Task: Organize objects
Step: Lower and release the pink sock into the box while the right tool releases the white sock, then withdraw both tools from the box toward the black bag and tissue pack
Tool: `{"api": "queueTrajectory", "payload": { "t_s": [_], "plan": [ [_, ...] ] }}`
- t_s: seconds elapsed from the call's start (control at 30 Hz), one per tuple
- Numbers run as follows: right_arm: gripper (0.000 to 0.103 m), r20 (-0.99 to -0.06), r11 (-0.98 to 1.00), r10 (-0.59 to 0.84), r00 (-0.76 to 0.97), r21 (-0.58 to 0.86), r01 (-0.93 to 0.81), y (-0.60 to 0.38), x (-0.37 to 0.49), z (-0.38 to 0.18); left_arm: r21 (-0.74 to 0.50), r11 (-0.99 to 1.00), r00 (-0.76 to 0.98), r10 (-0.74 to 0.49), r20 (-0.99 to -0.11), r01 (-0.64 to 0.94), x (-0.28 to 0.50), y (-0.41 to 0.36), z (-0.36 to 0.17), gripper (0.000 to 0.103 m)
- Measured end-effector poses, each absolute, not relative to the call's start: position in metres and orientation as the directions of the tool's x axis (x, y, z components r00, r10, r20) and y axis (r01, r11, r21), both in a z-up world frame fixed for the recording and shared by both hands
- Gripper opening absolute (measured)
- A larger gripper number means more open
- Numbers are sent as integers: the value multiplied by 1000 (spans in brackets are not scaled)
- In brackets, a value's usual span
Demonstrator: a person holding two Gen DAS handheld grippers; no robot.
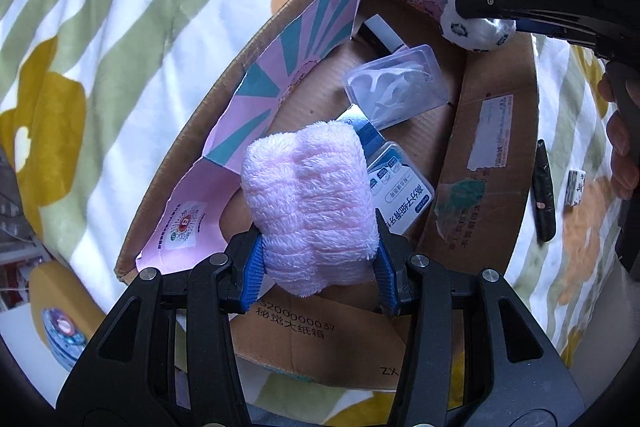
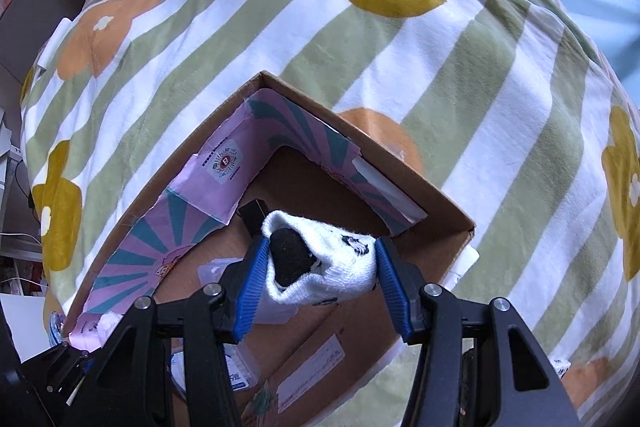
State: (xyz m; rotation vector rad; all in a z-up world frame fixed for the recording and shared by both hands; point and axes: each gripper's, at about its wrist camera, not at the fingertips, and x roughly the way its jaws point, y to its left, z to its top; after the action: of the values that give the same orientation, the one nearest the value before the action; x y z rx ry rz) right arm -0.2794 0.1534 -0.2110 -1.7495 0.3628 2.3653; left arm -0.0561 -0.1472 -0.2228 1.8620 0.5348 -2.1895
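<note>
A soft blanket (image 2: 280, 27) with green stripes and big yellow and orange flowers covers the bed. On it lies an open cardboard box (image 1: 496, 155), lined inside with pink and teal paper. In the box rest a clear plastic case (image 1: 396, 87) and a flat blue-labelled packet (image 1: 400, 183). Beside the box, on the blanket, lies a dark slim object (image 1: 543, 195). The left gripper (image 1: 320, 259) has its jaws clamped on a fluffy pink towel roll (image 1: 312, 199) above the box. The right gripper (image 2: 320, 267) squeezes a white sock ball (image 2: 332, 263) over the far corner.
</note>
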Motion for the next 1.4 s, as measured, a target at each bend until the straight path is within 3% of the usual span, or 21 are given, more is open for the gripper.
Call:
{"api": "queueTrajectory", "payload": {
  "t_s": [0.27,0.33,0.37,0.4,0.43,0.47,0.53,1.0,1.4],
  "plan": [
    [51,-954,-954,-12,-301,101,-281,155,-289,-220,-127,-921,-170,68,-983,368,-59,-146,-226,43],
    [56,-947,-954,-10,-320,105,-282,155,-290,-219,-119,-923,-182,55,-982,366,-61,-146,-224,49],
    [64,-946,-954,-15,-323,111,-279,155,-291,-219,-117,-925,-188,50,-981,362,-63,-145,-223,65],
    [82,-946,-954,-14,-324,110,-279,154,-291,-219,-120,-926,-194,52,-980,357,-64,-144,-221,98],
    [90,-946,-953,-2,-323,99,-285,154,-292,-218,-116,-928,-204,45,-978,355,-65,-143,-220,102],
    [97,-945,-953,8,-328,92,-288,154,-291,-218,-114,-930,-217,39,-976,350,-67,-142,-218,103],
    [100,-938,-951,17,-347,92,-295,153,-289,-215,-132,-932,-228,55,-972,337,-69,-141,-216,103],
    [100,-936,-953,17,-352,91,-288,148,-274,-194,-137,-937,-237,61,-970,320,-54,-129,-199,103],
    [100,-917,-941,34,-398,105,-321,133,-231,-119,-142,-955,-321,53,-946,260,-41,-126,-132,103]
  ]
}}
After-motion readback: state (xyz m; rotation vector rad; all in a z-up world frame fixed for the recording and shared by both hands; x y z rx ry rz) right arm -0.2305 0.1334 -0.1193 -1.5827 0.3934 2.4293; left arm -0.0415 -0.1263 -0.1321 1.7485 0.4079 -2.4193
